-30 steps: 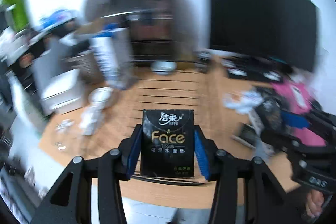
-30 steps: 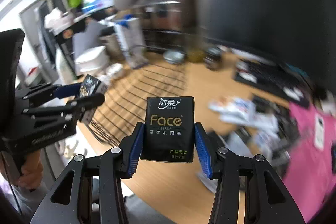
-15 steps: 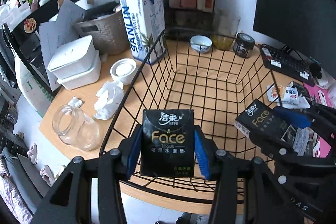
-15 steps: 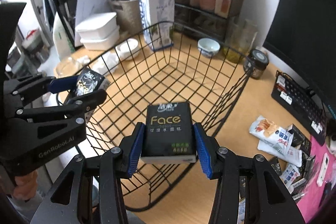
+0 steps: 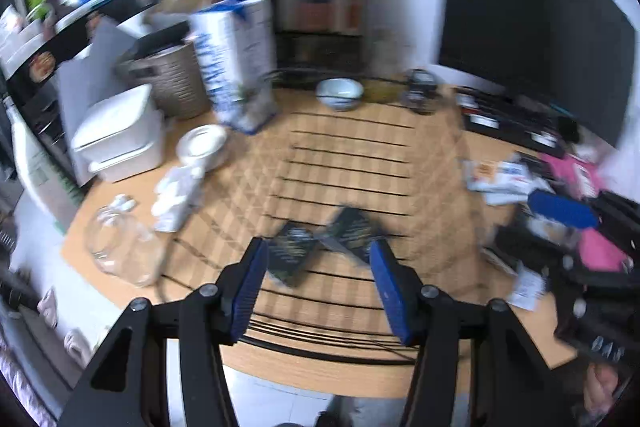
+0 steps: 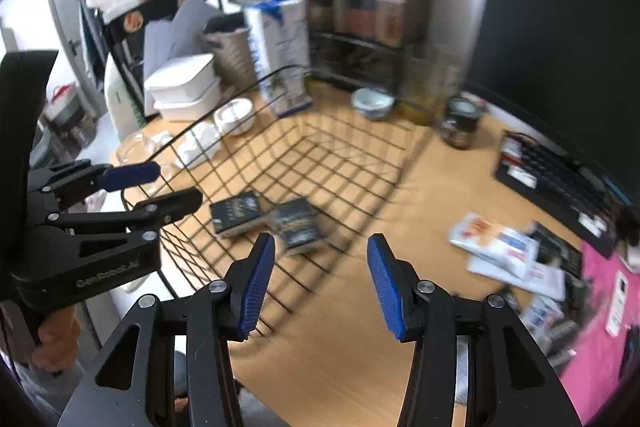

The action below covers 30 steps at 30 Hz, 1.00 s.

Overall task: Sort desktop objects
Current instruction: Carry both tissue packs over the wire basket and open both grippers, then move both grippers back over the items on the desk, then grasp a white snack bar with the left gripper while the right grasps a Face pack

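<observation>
1. The left gripper (image 5: 318, 289) stands wide apart and empty above the near rim of the wire basket (image 6: 224, 109); the right gripper (image 6: 320, 283) is likewise spread and holds nothing.
2. Two black tissue packs (image 6: 236, 213) and (image 6: 298, 223) lie side by side on the basket floor, just beyond the fingertips at 12 o'clock.
3. Judged next: lift clear of the rim, then swing toward the loose packets (image 6: 494, 243) at 3 o'clock on the table (image 6: 352, 359).
4. Only the right wrist view shows the basket wall sharply; the left is motion-blurred but shows the glass jar (image 5: 116, 247) at 9 o'clock.
</observation>
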Tool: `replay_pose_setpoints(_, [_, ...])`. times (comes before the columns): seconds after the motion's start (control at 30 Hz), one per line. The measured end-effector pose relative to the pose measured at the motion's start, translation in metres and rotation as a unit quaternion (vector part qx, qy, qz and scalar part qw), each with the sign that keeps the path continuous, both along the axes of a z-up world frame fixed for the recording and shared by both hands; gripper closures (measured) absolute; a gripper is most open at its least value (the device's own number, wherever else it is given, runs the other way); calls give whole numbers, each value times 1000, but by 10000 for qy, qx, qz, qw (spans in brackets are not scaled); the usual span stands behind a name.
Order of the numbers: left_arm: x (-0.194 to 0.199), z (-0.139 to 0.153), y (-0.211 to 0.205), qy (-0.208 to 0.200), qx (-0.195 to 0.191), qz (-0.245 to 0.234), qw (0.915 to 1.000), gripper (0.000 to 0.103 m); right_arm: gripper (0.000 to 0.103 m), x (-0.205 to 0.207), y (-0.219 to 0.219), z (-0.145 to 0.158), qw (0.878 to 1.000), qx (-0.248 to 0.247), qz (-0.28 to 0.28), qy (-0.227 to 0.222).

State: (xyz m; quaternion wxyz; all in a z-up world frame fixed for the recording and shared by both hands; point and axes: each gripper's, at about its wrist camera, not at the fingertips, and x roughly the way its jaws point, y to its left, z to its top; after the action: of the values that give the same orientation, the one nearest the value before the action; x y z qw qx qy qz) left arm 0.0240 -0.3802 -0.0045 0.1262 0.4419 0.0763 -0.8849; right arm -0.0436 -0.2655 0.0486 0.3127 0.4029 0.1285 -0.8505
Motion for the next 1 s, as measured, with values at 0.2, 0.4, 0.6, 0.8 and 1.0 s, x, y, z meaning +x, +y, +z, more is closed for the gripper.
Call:
replay_pose_setpoints(0.2, [-6,5,87,-22,-149,-976,9951,43,54,4,95,4,9970,-12,-777,56])
replay_pose_setpoints(0.4, [-18,-17,176,-322,-233,-1860,9817,43,53,-2,176,-31,9885,129,-1472,-328])
replay_pose_setpoints(0.6, [-45,-52,211,-728,-241,-2030,9762,43,53,-8,238,-78,9760,258,-2014,-785])
replay_pose_setpoints(0.8, [-79,-83,230,-1007,-310,-2079,9725,43,52,-29,274,-100,9682,219,-2314,-923])
replay_pose_setpoints(1.0, [-100,-96,233,-1113,-344,-2017,9725,43,46,-52,275,-112,9709,61,-2152,-1054])
